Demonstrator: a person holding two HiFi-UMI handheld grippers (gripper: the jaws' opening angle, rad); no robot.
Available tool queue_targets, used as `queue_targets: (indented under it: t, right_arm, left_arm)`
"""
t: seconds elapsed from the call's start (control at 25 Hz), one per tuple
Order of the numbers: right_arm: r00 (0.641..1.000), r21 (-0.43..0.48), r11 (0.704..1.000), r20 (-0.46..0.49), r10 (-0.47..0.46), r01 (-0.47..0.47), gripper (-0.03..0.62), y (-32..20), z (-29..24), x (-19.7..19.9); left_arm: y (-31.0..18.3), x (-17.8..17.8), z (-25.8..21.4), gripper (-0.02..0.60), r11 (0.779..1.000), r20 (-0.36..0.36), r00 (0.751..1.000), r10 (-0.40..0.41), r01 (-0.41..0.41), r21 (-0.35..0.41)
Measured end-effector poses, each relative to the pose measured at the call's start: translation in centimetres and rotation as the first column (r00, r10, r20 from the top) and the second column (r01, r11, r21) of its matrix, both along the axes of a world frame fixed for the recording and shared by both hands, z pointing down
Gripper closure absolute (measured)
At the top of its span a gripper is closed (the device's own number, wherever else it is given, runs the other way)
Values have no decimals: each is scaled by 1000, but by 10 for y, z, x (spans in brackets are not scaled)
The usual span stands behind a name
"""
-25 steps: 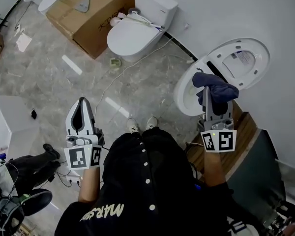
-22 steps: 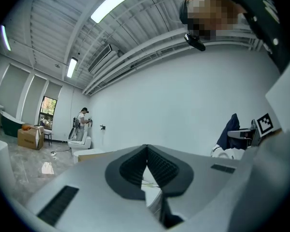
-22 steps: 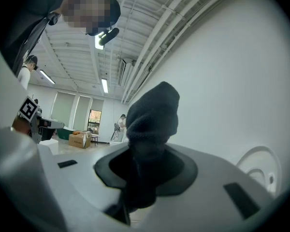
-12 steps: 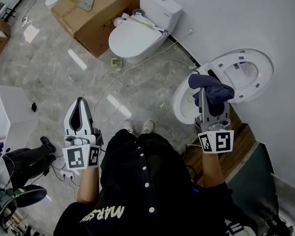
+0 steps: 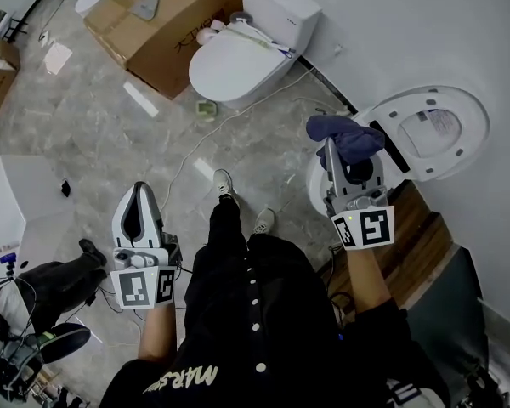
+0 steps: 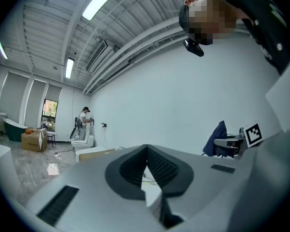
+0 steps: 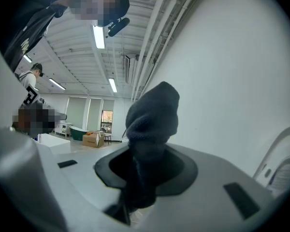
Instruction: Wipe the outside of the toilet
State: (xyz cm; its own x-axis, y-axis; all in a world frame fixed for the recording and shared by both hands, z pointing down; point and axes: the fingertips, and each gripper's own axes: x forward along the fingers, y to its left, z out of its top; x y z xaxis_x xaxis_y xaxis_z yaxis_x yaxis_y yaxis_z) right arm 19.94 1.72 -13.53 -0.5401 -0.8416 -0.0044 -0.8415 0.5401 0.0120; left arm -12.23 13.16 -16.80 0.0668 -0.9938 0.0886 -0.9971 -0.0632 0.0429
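Note:
A white toilet point(image 5: 316, 185) stands at the right against the wall, its lid point(image 5: 429, 130) raised. My right gripper point(image 5: 329, 145) hangs over the bowl's near rim, shut on a dark blue cloth point(image 5: 340, 134) that bunches above the jaws. In the right gripper view the cloth point(image 7: 152, 117) rises out of the right gripper point(image 7: 144, 161) and hides the toilet. My left gripper point(image 5: 139, 189) is low at the left over the floor, shut with nothing in it; in its own view the left gripper point(image 6: 146, 150) has its pads meeting at the tip.
A second white toilet point(image 5: 238, 53) stands at the back, beside a cardboard box point(image 5: 157, 28). A cable point(image 5: 195, 147) runs across the marble floor. A white block point(image 5: 17, 206) is at the left. Wooden boards point(image 5: 416, 245) lie right of the person's legs.
The right gripper with the cloth has moved left and farther forward, toward the bowl's front rim. The person's left foot has stepped forward. The left gripper has dropped slightly lower.

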Motion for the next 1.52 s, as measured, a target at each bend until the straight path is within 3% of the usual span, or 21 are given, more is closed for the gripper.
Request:
queue_targets:
  t: [0.32, 0.56, 0.88, 1.52]
  right_arm:
    - [1000, -54, 998, -5, 17, -17, 485, -43, 39, -34]
    - [999, -88, 996, -29, 22, -24, 485, -77, 101, -55]
    - [999, -103, 994, -48, 19, -24, 485, -114, 205, -85]
    - [997, -123, 992, -83, -6, -5, 485, -151, 406, -122]
  left_arm:
    - [-49, -23, 25, 572, 999, 20, 999, 48, -48, -12]
    - [-85, -43, 67, 571, 999, 15, 998, 54, -54, -8]
    - [-121, -73, 172, 572, 998, -11, 998, 55, -55, -18]
    - [-177, -102, 348, 572, 995, 26, 995, 94, -95, 39]
